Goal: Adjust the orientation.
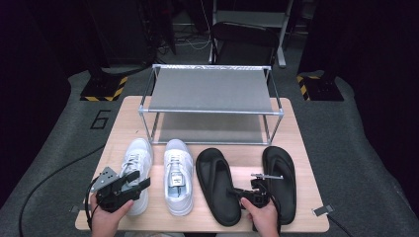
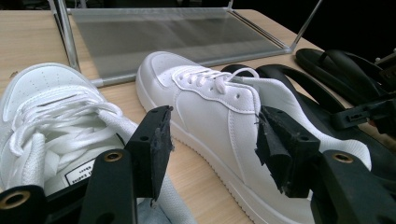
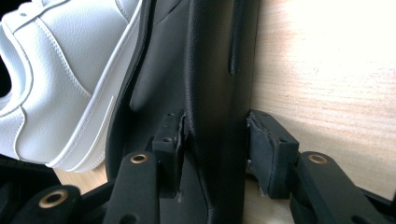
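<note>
Two white sneakers stand side by side, the left sneaker [image 1: 136, 163] [image 2: 46, 116] and the right sneaker [image 1: 178, 180] [image 2: 205, 102] [image 3: 60, 84]. Right of them lie two black flip-flops, the left flip-flop [image 1: 215, 182] [image 3: 215, 70] and the right flip-flop [image 1: 280, 173] [image 2: 336, 65]. My left gripper [image 1: 138, 180] [image 2: 212, 144] hovers open over the left sneaker's heel, with nothing between its pads. My right gripper [image 1: 241, 190] [image 3: 215, 140] straddles the left flip-flop's right edge near its heel. One pad touches that edge; the other stands slightly off it.
A metal shoe rack [image 1: 210, 91] [image 2: 173, 35] with two grey shelves stands at the back of the wooden table [image 1: 123, 128] [image 3: 327, 70]. Bare wood lies between the two flip-flops. The table's front edge is close beneath both hands.
</note>
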Motion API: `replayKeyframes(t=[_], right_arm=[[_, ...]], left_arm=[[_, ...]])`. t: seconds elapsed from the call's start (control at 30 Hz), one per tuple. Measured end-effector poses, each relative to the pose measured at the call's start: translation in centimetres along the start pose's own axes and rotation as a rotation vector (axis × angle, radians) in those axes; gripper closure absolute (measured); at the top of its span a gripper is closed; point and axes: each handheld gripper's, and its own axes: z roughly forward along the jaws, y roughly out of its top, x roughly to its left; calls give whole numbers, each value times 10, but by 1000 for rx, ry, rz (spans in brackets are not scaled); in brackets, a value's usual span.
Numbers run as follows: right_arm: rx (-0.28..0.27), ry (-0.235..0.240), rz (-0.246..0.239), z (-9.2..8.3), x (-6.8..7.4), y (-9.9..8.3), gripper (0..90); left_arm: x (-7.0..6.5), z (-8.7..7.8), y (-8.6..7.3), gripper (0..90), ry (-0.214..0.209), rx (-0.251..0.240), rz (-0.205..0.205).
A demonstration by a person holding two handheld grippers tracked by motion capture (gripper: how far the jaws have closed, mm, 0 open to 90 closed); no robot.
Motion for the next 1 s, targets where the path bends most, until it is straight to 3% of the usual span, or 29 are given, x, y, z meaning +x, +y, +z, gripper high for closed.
replayKeyframes(t=[0.03, 0.23, 0.37, 0.53, 0.57, 0.63, 0.9, 1.0], right_arm=[[0, 0, 0, 0, 0, 0, 569], [-6, -98, -112, 0, 10, 1, 487], [7, -132, -125, 0, 14, 2, 470], [26, -107, -102, 0, 12, 4, 511], [28, -75, -97, 0, 10, 5, 559], [34, -73, -83, -1, 10, 5, 565], [27, -63, -69, -1, 9, 5, 583], [31, -49, -42, -2, 7, 6, 597]], left_arm=[[0, 0, 0, 449, 10, -12, -3], [0, -1, 0, 449, -1, 0, 1], [0, -1, 0, 449, 0, -3, -1], [0, -1, 1, 449, -1, -3, 1], [-1, 0, 0, 449, 4, -14, -4], [1, 0, 1, 449, -1, 5, 6], [0, 0, 1, 449, 1, 1, -2], [0, 1, 0, 449, 11, -9, -4]])
